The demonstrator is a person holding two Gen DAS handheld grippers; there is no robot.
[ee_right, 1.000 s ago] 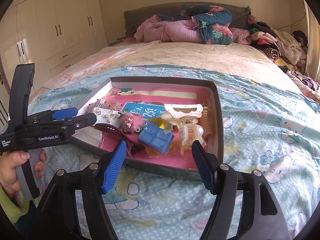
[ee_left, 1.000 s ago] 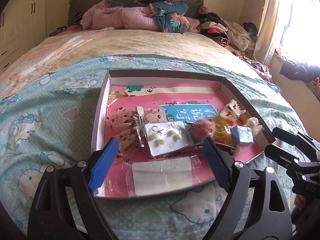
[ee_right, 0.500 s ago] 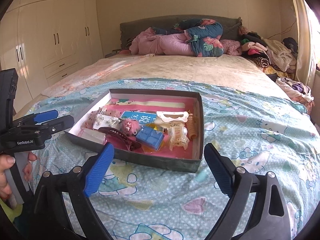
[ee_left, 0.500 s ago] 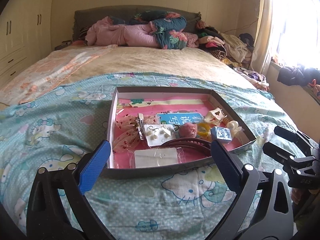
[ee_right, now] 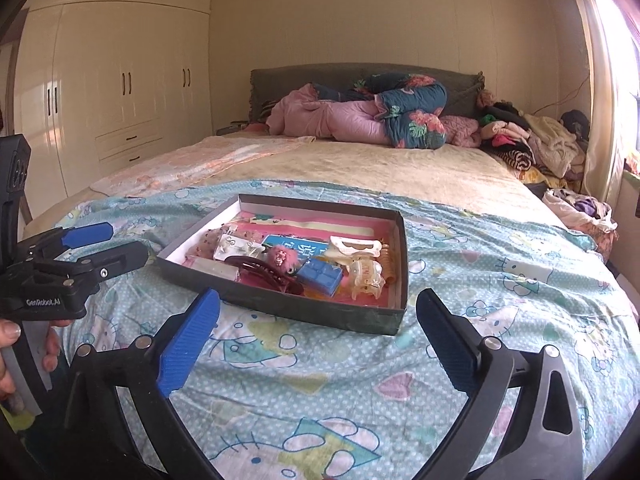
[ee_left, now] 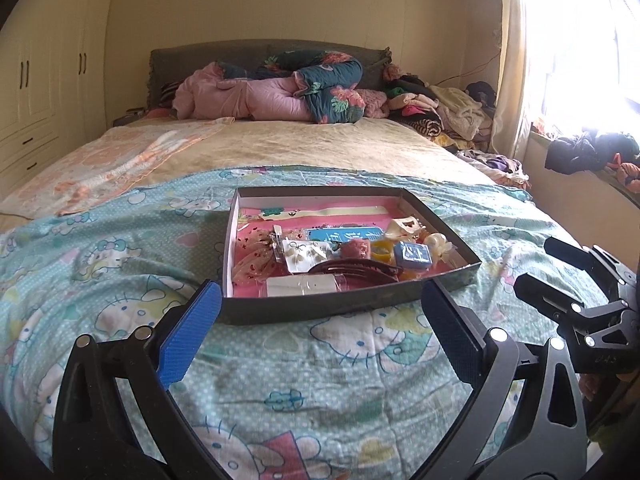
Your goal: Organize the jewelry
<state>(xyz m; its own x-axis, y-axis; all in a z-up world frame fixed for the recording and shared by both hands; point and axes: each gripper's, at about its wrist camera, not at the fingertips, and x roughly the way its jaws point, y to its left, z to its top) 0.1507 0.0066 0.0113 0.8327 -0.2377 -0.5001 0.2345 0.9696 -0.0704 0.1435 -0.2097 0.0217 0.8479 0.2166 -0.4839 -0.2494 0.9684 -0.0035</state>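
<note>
A shallow dark box [ee_left: 340,308] [ee_right: 304,306] with a pink lining sits on the Hello Kitty quilt. It holds an earring card [ee_left: 306,254], a pink pom-pom [ee_left: 356,248] [ee_right: 282,258], a dark red hair clip [ee_left: 352,270] [ee_right: 264,276], a blue block [ee_left: 412,255] [ee_right: 320,276] and pale claw clips [ee_right: 364,276]. My left gripper [ee_left: 320,336] is open and empty, just short of the box's near wall. My right gripper [ee_right: 318,332] is open and empty, in front of the box's near right corner.
The bed runs back to a grey headboard with rolled pink and floral quilts [ee_left: 280,92]. A clothes pile [ee_right: 532,144] lies at the right by the window. Wardrobes [ee_right: 112,92] stand on the left. A beige sheet covers the far half.
Both grippers have pulled back and away from the box, which now looks smaller and farther off. Both stay open and empty. The box contents have not moved.
</note>
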